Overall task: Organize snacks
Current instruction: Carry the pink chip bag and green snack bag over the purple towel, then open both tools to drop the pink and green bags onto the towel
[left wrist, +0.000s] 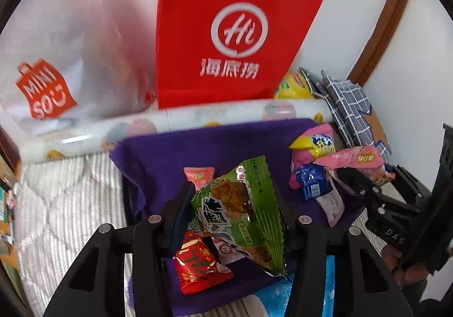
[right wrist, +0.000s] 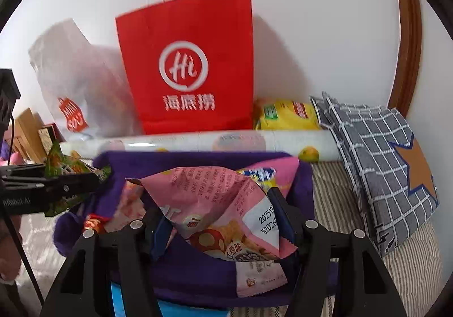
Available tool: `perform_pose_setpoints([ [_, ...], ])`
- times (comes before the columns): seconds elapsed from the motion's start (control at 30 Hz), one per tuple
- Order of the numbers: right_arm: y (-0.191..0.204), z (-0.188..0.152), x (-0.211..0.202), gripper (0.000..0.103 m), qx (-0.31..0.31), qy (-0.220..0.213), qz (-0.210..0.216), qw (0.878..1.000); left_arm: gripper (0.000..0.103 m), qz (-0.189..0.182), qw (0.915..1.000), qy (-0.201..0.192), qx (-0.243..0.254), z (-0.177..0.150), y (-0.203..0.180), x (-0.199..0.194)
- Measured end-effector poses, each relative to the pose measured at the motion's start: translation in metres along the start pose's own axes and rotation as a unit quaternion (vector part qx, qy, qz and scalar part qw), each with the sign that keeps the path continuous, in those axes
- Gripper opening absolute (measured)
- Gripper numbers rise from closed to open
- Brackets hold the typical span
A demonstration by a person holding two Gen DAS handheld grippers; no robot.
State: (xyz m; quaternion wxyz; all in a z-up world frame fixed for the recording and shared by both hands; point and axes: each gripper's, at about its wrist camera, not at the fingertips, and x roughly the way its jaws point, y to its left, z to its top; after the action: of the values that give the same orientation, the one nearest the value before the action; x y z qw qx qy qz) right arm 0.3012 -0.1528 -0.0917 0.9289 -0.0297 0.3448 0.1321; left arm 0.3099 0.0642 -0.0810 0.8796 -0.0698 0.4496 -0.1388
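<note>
My left gripper [left wrist: 235, 206] is shut on a green snack packet [left wrist: 240, 212] and holds it above a purple cloth [left wrist: 175, 152]. Red packets [left wrist: 198, 266] lie on the cloth under it. My right gripper [right wrist: 223, 217] is shut on a pink snack packet [right wrist: 215, 203] over the same purple cloth [right wrist: 198, 280]. In the left wrist view the right gripper [left wrist: 351, 178] shows at the right with the pink packet [left wrist: 354, 159], beside a pile of pink, yellow and blue packets [left wrist: 314, 164]. In the right wrist view the left gripper [right wrist: 96, 178] holds the green packet [right wrist: 65, 166].
A red paper bag [right wrist: 187, 62] and a white Miniso bag [right wrist: 76, 84] stand against the wall. A patterned roll [right wrist: 198, 141] lies before them. A yellow packet [right wrist: 286, 116] and checked cushions [right wrist: 379, 164] sit at the right. Striped bedding [left wrist: 68, 203] surrounds the cloth.
</note>
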Motion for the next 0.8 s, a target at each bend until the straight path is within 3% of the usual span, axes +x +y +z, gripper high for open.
perform_pose_setpoints([
  [0.47, -0.013, -0.013, 0.022, 0.061, 0.008, 0.06, 0.026, 0.998, 0.05, 0.017, 0.9995, 0.027, -0.007, -0.008, 0.001, 0.02],
  [0.8, -0.014, -0.014, 0.025, 0.061, 0.008, 0.071, 0.024, 0.997, 0.05, 0.024, 0.9988, 0.041, -0.007, -0.009, 0.002, 0.025],
])
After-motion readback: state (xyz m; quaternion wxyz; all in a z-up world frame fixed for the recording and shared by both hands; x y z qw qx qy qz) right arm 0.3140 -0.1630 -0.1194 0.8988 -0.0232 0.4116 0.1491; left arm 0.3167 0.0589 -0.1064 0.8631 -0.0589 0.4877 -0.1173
